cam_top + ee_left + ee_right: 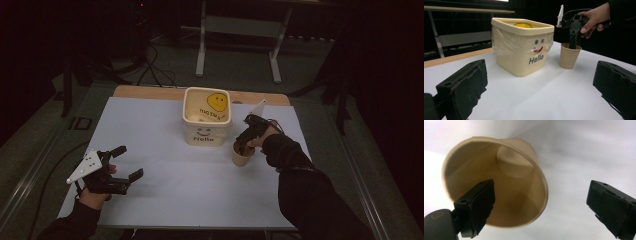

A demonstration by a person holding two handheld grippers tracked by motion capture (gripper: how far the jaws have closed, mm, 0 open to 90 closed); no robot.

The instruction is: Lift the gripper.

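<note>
Item 1 — left gripper (126, 162): seen at the lower left of the high view, resting low over the white table top (190, 190), held by a hand in a dark sleeve. Its black jaws are spread wide and nothing is held between them; in the left gripper view they frame the scene from the bottom corners.

Item 2 — cream plastic tub with a clear film liner, a printed face and the word "Hello" (206, 122): placed at the centre of the high view, toward the far edge of the table. A yellow smiley item (217, 101) is seen lying inside it.

Item 3 — small tan paper cup (242, 154): stood upright just right of the tub, apart from it. In the right gripper view it is shown empty.

Item 4 — right gripper (243, 148): pointed steeply down at the cup, right of centre in the high view. Its jaws are parted, one lowered inside the cup's mouth, the other outside the rim; the wall is straddled but not yet pinched.

Progress, as judged: the approach to the cup is made. Closing on the wall, lifting, and any carry — perhaps toward the tub — are left to be done.
</note>
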